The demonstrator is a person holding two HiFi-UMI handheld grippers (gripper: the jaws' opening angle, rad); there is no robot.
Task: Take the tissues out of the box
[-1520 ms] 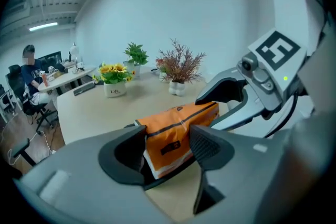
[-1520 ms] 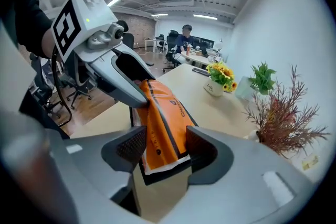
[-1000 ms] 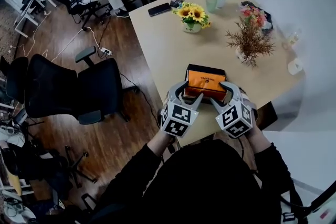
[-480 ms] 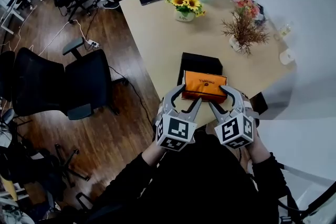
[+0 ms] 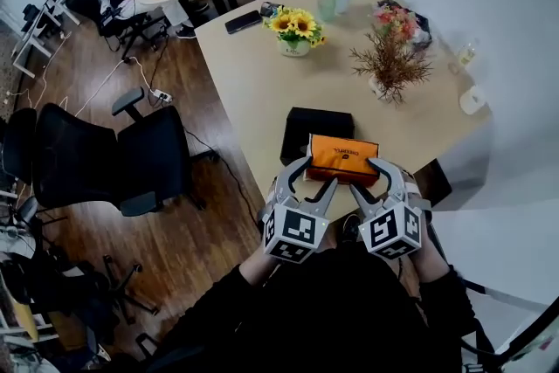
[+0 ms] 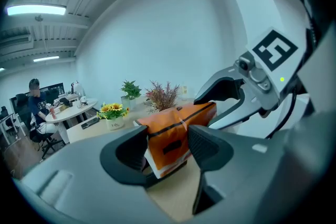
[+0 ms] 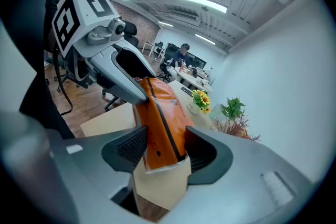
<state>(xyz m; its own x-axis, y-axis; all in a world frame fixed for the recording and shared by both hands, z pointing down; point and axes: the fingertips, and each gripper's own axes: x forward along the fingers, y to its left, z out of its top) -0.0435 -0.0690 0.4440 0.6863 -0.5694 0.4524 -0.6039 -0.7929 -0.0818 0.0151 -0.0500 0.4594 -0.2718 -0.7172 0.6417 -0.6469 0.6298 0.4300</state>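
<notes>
The pale wooden table (image 5: 262, 74) fills the upper middle of the head view. On it, toward the near edge, sits the black rectangular box (image 5: 316, 128), with a pot of yellow sunflowers (image 5: 294, 26) well apart from it at about twelve o'clock. The orange plastic-wrapped pack of tissues (image 5: 342, 157) is out of that box. It hangs just beside the box at roughly five o'clock and appears clear of the tabletop, carried lengthwise between the two tools. The left gripper (image 5: 316, 173) is clamped on the pack's nine o'clock end, and its own view shows both ribbed pads pressed into the orange wrap (image 6: 178, 128) at the mouth of the jaws (image 6: 168, 147). The right gripper (image 5: 367, 176) is likewise clenched on the three o'clock end, with the wrap (image 7: 165, 118) standing upright between its pads (image 7: 165, 152). The removal itself looks nearly done; what remains is most likely setting the pack down away from the box. To do that well, both hands should travel together at one height so the soft pack neither bows nor twists. The squeeze should stay even, because the slick wrap could slide through the pads. The pack should land flat on bare table before either side lets go.
</notes>
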